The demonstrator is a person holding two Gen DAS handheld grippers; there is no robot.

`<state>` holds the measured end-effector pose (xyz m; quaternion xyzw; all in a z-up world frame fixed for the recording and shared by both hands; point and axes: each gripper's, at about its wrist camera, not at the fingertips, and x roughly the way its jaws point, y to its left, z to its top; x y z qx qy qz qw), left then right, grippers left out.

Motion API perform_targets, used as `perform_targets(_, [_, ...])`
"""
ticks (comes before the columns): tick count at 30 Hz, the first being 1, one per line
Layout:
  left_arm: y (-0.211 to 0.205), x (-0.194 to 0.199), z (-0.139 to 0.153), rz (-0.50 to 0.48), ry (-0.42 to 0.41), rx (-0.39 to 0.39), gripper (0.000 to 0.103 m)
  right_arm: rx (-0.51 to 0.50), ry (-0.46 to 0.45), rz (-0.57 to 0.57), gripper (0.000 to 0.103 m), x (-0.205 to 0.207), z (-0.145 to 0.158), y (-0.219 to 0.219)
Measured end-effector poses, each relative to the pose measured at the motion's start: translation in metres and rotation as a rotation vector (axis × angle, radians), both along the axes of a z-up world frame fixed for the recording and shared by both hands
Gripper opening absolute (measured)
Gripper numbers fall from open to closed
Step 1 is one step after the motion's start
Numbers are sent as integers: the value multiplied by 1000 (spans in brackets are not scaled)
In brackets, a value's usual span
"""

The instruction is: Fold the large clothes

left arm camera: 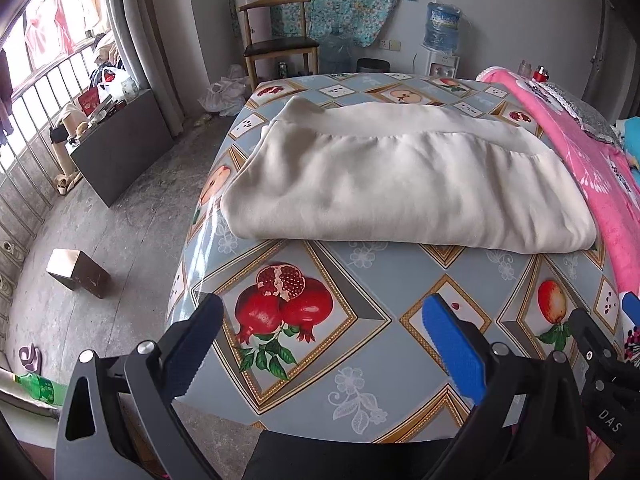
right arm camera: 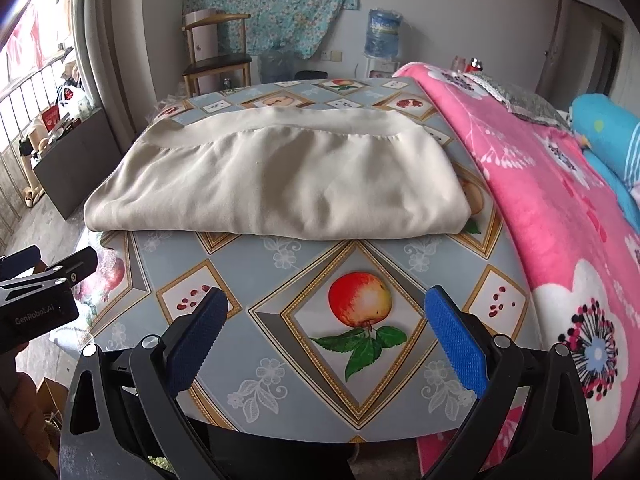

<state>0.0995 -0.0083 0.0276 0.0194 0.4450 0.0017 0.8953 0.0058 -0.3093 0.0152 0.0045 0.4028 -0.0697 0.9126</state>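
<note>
**Two open grippers wait by a folded cream cloth**

The left gripper [left arm camera: 324, 316] has its two fingers spread wide apart, and nothing is between them. One finger has a bright blue bumpy pad [left arm camera: 454, 350] and the other pad looks dark. The gripper hangs over the near edge of the table with the shiny blue-grey fruit-picture cover [left arm camera: 360, 380]. Right under it is a picture of red pomegranates [left arm camera: 286, 306].

The right gripper [right arm camera: 326, 308] is wide apart too and holds nothing. It hangs over the same near edge, above a picture of a red and yellow apple [right arm camera: 360, 300]. In the right wrist view, the left gripper shows as a black shape at the left side.

Farther back on the table lies the big cream-coloured piece of clothing [left arm camera: 400, 188]. It is folded into a thick, flat, wide shape. Its folded edge faces the grippers, and a smooth band runs along its far side. Both grippers are well apart from it.

On the right side, a fluffy pink blanket with flowers [right arm camera: 560, 216] lies beside the table cover. Behind the table stand a wooden chair with a dark seat [left arm camera: 276, 36] and a blue water bottle on a white dispenser [left arm camera: 442, 26].
</note>
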Motion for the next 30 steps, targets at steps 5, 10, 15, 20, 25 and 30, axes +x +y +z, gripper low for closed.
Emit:
perform_targets(5, [-2, 2, -2, 0, 14, 4, 98, -10, 20, 1, 96, 6, -3, -2])
perform_targets(10, [-4, 5, -4, -8, 21, 15, 98, -15, 34, -2, 96, 10, -6, -1])
perform_targets(15, [-4, 7, -5, -16, 25, 15, 98, -18, 41, -3, 96, 13, -7, -1])
perform_targets(20, [-5, 7, -6, -17, 26, 12, 98, -17, 41, -3, 96, 15, -6, -2])
perform_targets(25, [-5, 8, -6, -21, 28, 10, 98, -13, 40, -7, 96, 14, -6, -2])
perform_targets(30, [-7, 6, -6, -28, 28, 4, 98, -12, 37, -9, 96, 13, -5, -1])
